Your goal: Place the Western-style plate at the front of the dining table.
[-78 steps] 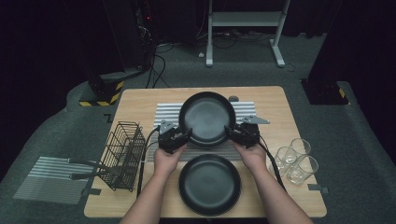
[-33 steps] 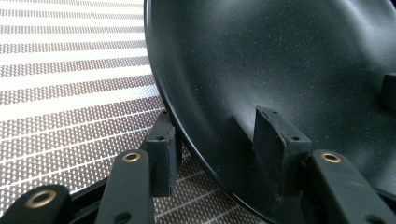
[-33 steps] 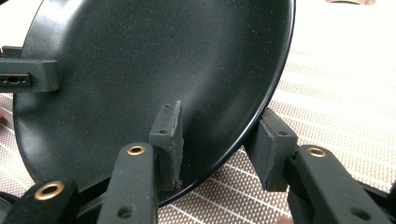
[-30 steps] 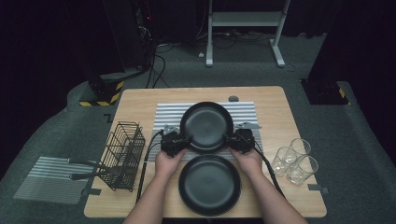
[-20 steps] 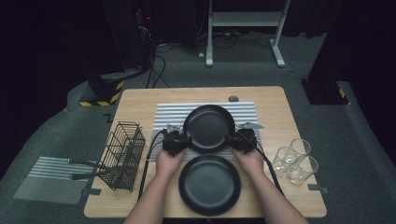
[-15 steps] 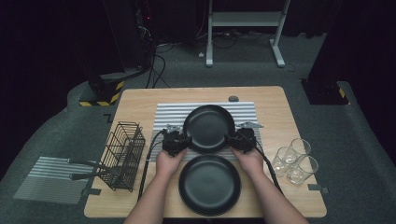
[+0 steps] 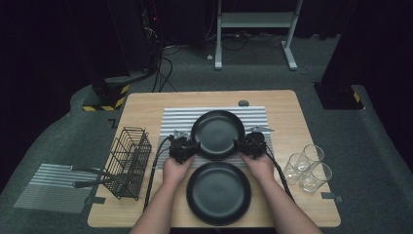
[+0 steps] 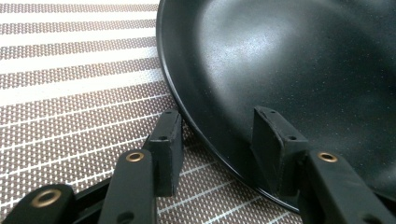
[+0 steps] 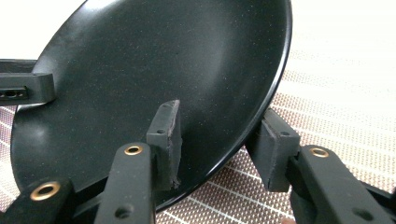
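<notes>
Far black plate on the striped mat, a set of tongs at each side of its rim.

The wooden table (image 7: 146,109) carries a striped mat (image 7: 178,119) under both tongs; on the mat lies the far black plate (image 7: 216,132), between them. A second black plate (image 7: 218,192) sits just behind them, between the person's wrists. The left gripper (image 7: 187,147) straddles the far plate's left rim, jaws spread, a gap showing at each pad (image 8: 169,140). The right gripper (image 7: 246,144) straddles the right rim, and its jaws have just been opening, rim between the pads (image 9: 275,149), loose.
</notes>
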`<act>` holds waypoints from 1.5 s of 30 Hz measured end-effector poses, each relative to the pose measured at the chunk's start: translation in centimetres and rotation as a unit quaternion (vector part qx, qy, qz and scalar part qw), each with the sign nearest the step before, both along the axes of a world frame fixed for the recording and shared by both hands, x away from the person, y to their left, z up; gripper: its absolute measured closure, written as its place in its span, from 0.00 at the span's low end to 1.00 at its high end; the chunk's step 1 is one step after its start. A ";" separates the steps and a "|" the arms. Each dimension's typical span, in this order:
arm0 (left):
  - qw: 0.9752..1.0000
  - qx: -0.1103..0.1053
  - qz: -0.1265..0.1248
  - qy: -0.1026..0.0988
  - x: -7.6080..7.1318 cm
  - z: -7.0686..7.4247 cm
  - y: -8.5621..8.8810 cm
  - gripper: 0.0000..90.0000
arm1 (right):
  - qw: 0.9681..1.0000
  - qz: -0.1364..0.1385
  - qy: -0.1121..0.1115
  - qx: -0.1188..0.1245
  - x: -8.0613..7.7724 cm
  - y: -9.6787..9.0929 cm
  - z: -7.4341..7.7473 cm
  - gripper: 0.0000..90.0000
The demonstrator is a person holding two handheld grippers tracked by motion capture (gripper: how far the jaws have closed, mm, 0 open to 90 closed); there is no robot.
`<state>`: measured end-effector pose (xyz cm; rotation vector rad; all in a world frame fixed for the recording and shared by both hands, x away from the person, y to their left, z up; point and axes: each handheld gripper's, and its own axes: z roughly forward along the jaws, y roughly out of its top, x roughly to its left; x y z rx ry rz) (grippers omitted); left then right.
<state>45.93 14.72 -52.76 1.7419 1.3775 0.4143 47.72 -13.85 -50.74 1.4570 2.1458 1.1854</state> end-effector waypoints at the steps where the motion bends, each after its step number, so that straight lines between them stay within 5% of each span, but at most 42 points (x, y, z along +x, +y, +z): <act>1: 1.000 -0.001 0.000 0.000 0.0 0.0 0.0 0.60 | 1.000 0.000 -0.001 -0.002 0.0 0.0 0.0 0.61; 24: 1.000 -0.009 -0.002 0.000 0.1 0.0 -0.1 0.60 | 0.999 -0.006 0.040 -0.008 0.3 -0.1 -0.5 0.54; 40: 1.000 0.011 -0.018 -0.011 0.2 0.0 0.0 0.58 | 0.999 -0.013 0.044 -0.011 0.4 -0.1 -0.7 0.54; 45: 1.000 0.001 -0.007 -0.006 0.1 0.0 -0.2 0.58 | 0.999 -0.014 0.047 -0.013 0.4 -0.1 -0.7 0.53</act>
